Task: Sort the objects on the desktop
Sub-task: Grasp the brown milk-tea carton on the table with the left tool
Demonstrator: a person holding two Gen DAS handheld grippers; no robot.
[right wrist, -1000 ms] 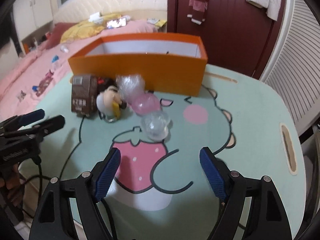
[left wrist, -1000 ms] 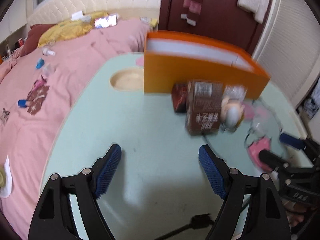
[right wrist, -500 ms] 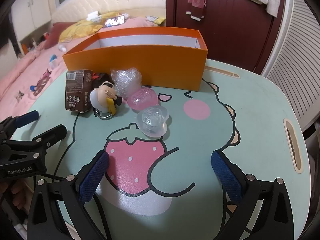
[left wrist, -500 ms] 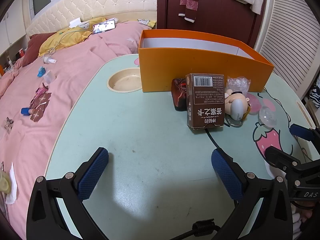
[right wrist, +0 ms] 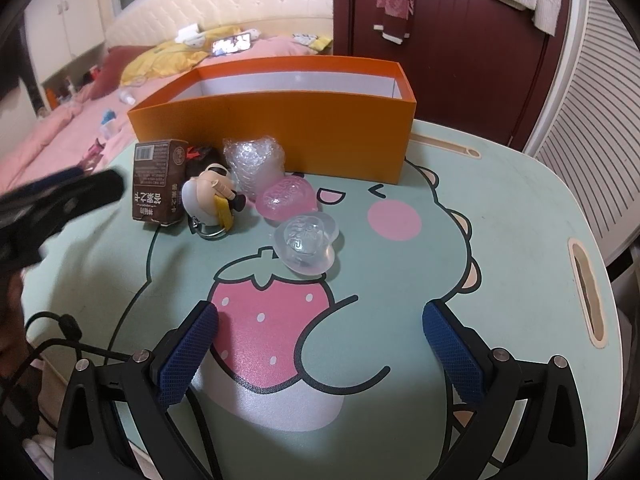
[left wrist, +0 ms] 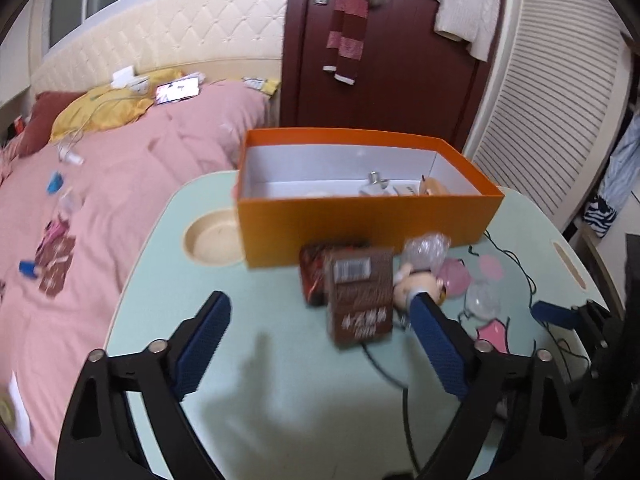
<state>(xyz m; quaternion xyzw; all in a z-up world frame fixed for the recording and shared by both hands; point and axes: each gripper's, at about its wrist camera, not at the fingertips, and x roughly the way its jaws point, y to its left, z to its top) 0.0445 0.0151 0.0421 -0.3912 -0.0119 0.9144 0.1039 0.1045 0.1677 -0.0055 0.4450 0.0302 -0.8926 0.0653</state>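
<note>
Brown drink carton [left wrist: 360, 296] stands upright; left hand-held gripper [left wrist: 320, 336] closing, right hand-held gripper [right wrist: 320, 344] wide, both empty.

The orange box [left wrist: 360, 216] is sitting open on the mint-green worktop [left wrist: 256, 360], with a few small items lying inside toward its right end. Just in front of the box, a brown drink carton [left wrist: 360, 296] is standing, a dark red packet [left wrist: 314, 276] touching behind it. Right of the carton, a small figurine [left wrist: 420, 286] is lying under a bubble-wrap wad [left wrist: 426, 250]. The left gripper [left wrist: 320, 336] is hovering nearer than the box, its fingers [left wrist: 204, 340] closing on nothing.
</note>
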